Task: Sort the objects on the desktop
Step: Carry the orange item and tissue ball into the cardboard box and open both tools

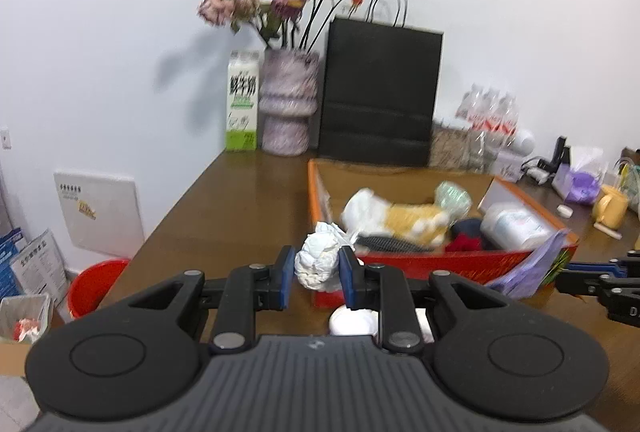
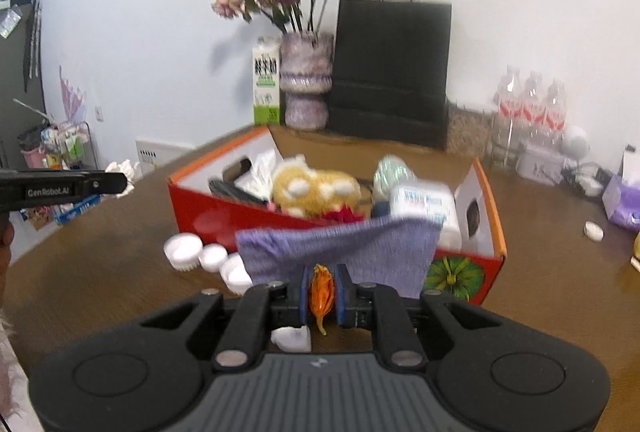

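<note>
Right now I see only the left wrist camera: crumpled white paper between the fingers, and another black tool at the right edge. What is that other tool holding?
Observer: The right gripper is shut on an orange crinkled scrap; a purple cloth spreads just ahead of it.
Operator: Anything on the table I'm missing?
Observer: Three white caps lie in a row before the red box.
Operator: And below that gripper?
Observer: A small white scrap lies on the table.
</note>
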Action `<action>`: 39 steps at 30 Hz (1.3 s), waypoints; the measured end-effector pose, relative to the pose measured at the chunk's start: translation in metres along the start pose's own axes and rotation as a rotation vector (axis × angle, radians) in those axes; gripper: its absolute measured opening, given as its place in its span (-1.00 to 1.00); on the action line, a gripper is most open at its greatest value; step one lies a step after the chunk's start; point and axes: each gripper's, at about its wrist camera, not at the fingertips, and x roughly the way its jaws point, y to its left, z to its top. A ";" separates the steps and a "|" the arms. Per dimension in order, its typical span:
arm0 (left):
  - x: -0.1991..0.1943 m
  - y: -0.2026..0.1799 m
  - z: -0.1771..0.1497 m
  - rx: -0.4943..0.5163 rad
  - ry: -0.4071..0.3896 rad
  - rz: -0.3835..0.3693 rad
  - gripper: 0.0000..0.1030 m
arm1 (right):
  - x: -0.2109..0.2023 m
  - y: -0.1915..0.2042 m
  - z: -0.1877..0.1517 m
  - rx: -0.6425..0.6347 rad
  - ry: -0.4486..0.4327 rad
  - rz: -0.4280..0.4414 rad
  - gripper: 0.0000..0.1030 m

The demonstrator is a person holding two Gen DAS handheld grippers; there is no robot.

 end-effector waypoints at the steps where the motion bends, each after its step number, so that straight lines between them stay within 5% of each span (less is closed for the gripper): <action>1: -0.003 -0.004 0.005 0.003 -0.012 -0.006 -0.54 | -0.003 0.001 0.004 -0.003 -0.015 0.002 -0.76; 18: 0.009 -0.064 0.065 0.029 -0.118 -0.098 -0.53 | -0.002 -0.012 0.082 0.020 -0.150 0.031 -0.76; 30: 0.075 -0.082 0.087 0.009 -0.056 -0.102 -0.53 | 0.054 -0.041 0.124 0.035 -0.114 0.006 -0.76; 39: 0.128 -0.082 0.077 -0.012 0.038 -0.070 -0.53 | 0.111 -0.055 0.120 0.062 -0.020 0.007 -0.76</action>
